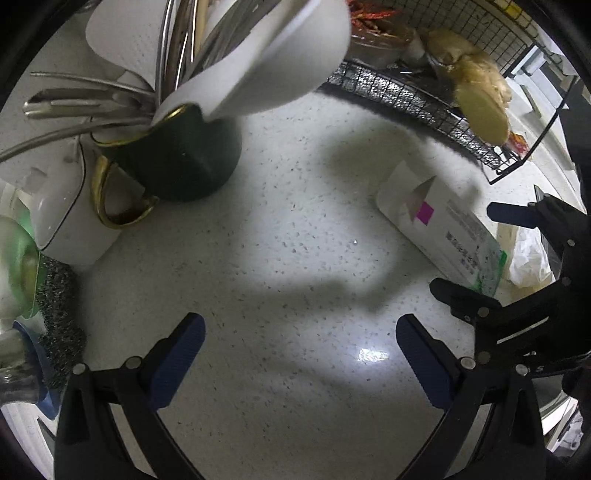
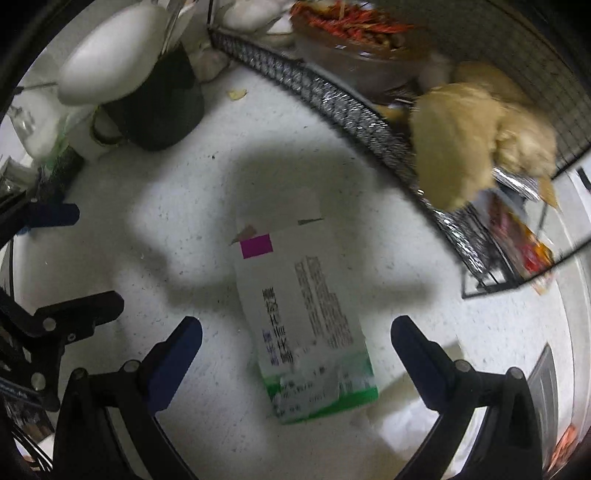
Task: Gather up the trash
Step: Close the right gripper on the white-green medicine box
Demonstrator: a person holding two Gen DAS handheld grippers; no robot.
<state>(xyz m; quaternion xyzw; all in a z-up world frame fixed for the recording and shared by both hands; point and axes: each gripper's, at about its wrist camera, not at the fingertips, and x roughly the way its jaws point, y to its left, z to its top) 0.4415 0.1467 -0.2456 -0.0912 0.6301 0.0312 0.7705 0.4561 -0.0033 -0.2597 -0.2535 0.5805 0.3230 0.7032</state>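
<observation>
A flattened white carton (image 2: 303, 317) with a magenta square and a green end lies on the speckled white counter (image 2: 177, 221). My right gripper (image 2: 295, 341) is open, its blue-padded fingers on either side of the carton, just above it. In the left wrist view the same carton (image 1: 443, 225) lies at the right, with the right gripper (image 1: 495, 254) by it. My left gripper (image 1: 301, 332) is open and empty over bare counter (image 1: 280, 221), left of the carton.
A black wire basket (image 2: 332, 99) with ginger (image 2: 472, 136) and a bowl of red chillies (image 2: 354, 26) stands at the back right. A dark utensil holder (image 1: 184, 155), a white mug (image 1: 74, 214) and steel wool (image 1: 59, 317) crowd the left. A white plastic bag (image 1: 528, 258) lies at the right.
</observation>
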